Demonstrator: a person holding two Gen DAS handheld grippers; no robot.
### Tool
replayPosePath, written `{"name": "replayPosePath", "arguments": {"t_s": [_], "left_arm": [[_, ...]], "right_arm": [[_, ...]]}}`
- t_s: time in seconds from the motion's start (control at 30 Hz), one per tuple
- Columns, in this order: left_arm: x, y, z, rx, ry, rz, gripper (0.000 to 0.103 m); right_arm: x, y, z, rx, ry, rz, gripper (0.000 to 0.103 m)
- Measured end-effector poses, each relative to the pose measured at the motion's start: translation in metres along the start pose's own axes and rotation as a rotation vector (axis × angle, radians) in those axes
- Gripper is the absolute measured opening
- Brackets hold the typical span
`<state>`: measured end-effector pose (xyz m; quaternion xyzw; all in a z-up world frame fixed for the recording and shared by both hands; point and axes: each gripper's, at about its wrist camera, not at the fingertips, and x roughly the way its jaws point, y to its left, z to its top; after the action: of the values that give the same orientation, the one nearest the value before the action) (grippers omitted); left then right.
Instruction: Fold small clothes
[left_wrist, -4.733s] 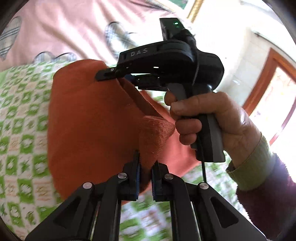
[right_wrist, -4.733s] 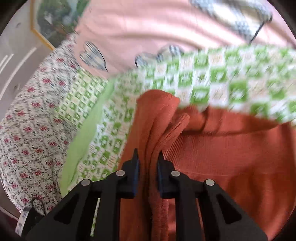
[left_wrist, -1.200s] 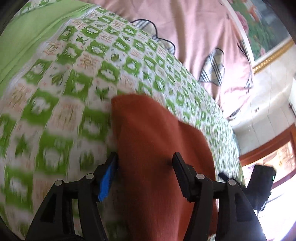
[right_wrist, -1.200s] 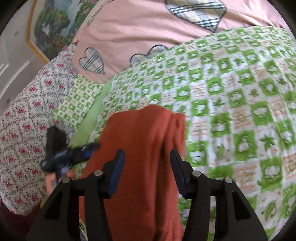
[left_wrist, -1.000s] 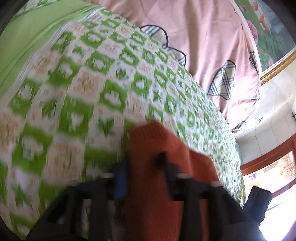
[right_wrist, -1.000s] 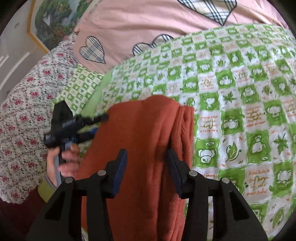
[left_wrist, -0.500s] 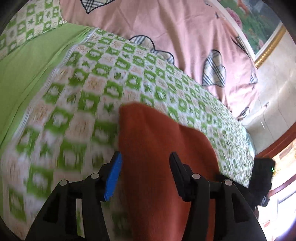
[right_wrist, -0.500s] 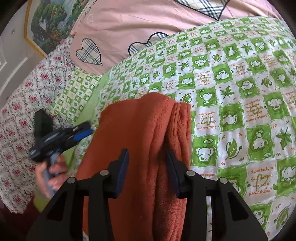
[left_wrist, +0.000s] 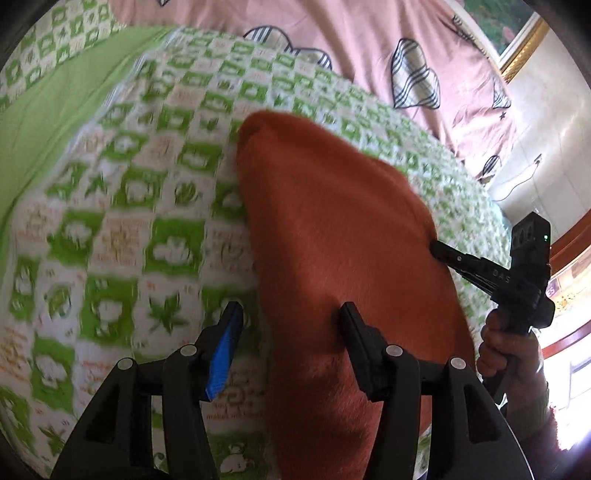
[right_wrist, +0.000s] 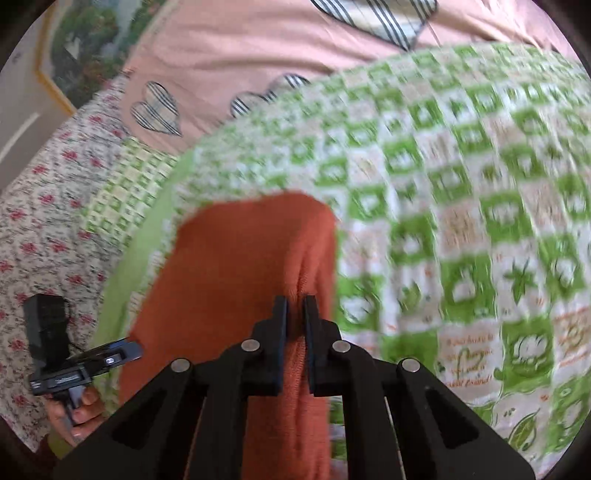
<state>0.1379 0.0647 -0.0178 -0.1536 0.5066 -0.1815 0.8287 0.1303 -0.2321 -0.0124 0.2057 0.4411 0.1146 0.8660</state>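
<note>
Orange knit garment (left_wrist: 332, 236) lies folded into a long narrow bundle on the green-and-white checked bedspread (left_wrist: 110, 229), with pink bedding (left_wrist: 351, 40) bearing plaid hearts beyond it. On the left, the left tongs (left_wrist: 291, 332) stand spread wide over the bundle's near left edge, one blue-padded finger over the bedspread and the other over the knit, gripping nothing; half a second ago they were spread the same way, so that side has stayed released. Moving right, the change is plain: the right tongs (right_wrist: 294, 308), which were parted over the bundle's thick right-hand edge half a second ago, are now clenched on that edge, a ridge of orange cloth pinched between them. I take that to mean a fresh hold has just been taken for the next fold or for squaring up the bundle, while the left side has yet to take its own.

As for writing, the side of the right tool, seen from the left camera, carries the letters "DAS" (left_wrist: 499, 276). The bedspread's squares (right_wrist: 469, 354) hold small orange script; one seems to end in "friend!", the rest too blurred to read.
</note>
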Motion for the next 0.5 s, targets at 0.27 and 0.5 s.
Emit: {"name": "replayPosePath", "arguments": {"t_s": [0.27, 0.5], "left_arm": [[-0.03, -0.006, -0.029, 0.038, -0.036, 0.022, 0.055], [-0.077, -0.006, -0.09, 0.096, -0.057, 0.0, 0.058]], "right_arm": [[-0.012, -0.002, -0.008, 0.065, -0.019, 0.029, 0.014], [-0.066, 0.008, -0.057, 0.046, -0.046, 0.055, 0.043]]}}
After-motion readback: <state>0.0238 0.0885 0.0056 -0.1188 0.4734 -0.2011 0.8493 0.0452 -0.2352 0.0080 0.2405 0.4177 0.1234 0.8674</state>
